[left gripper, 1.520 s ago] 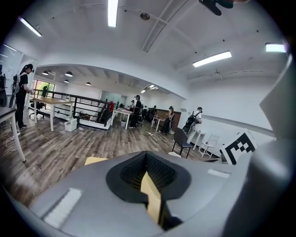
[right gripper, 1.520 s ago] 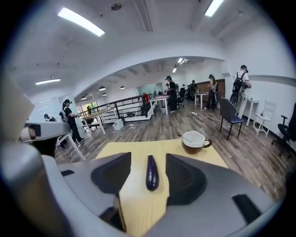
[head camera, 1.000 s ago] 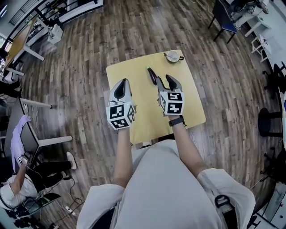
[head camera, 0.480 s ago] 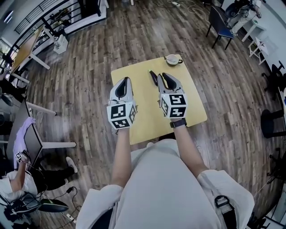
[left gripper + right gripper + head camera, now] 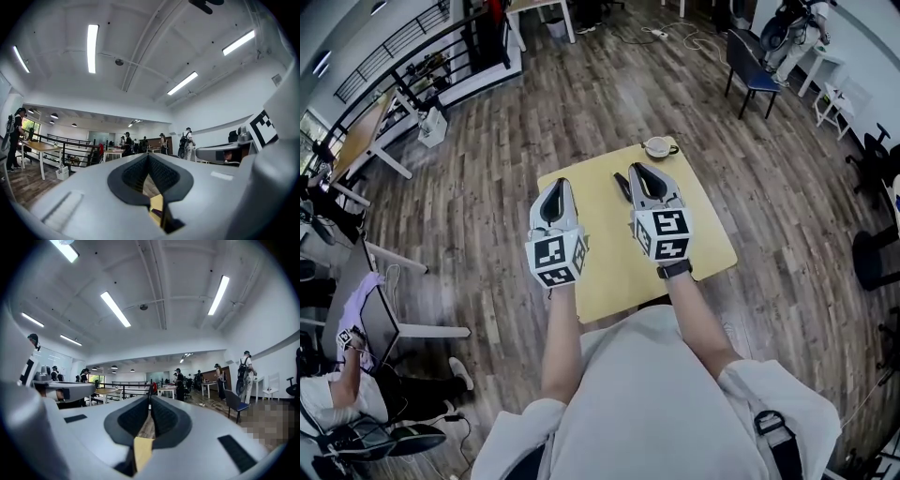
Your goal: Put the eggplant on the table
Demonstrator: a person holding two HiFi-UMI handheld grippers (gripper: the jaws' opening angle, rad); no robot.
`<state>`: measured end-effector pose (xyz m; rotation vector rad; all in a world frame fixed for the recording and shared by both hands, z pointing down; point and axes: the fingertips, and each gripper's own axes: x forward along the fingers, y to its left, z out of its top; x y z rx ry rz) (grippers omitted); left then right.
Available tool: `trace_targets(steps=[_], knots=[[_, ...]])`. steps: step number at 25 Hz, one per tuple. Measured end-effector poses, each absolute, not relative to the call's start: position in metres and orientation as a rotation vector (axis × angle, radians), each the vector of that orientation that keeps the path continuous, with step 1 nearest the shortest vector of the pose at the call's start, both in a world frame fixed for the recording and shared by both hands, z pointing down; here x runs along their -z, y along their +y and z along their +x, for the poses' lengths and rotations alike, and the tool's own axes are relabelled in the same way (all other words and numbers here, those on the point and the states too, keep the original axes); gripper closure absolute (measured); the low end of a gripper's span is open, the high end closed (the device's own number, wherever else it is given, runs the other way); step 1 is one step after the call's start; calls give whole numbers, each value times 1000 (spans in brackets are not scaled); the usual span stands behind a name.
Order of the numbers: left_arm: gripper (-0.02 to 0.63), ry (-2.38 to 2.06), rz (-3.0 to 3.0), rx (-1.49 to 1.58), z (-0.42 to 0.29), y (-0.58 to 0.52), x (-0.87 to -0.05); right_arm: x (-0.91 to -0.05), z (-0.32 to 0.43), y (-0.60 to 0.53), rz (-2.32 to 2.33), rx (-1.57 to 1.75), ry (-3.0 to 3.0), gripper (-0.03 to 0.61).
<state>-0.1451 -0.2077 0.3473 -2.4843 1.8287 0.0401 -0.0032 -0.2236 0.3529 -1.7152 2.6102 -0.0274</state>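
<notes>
- Plainly, the eggplant (image 5: 621,185) lies on the yellow surface (image 5: 712,246), free of both tools; in the head view it shows just left of the right tool's tip and partly behind that tool
- The right tool (image 5: 636,170) is held level above the surface; its jaws have just been closing and now meet, with nothing between them
- The left tool (image 5: 560,183) is level too and well to the left of the eggplant; its jaws also meet at the tips, with nothing gripped
- A cup (image 5: 657,146) stands beyond the right tool's tip, at the far edge of the surface
- Judged from this, the task looks done: the eggplant is set down and released
- What could go wrong: the eggplant is long and rounded, so a brush from the right tool, if it dips or swings left on the way out, could roll it; it lies nearest that tool
- A roll toward the far edge seems the worse case, as the eggplant lies in the far half of the surface
- A forward sweep of the right tool could catch the cup, which stands right at the edge with little room behind it
- The head view hides part of the eggplant behind the right tool, so how steadily it rests cannot be told
</notes>
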Motion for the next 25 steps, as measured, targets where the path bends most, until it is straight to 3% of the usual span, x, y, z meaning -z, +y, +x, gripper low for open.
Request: trace_targets(steps=[25], knots=[[604, 1847, -2502, -51, -138, -212, -365, -366, 10, -219, -1741, 39, 2632, 561]])
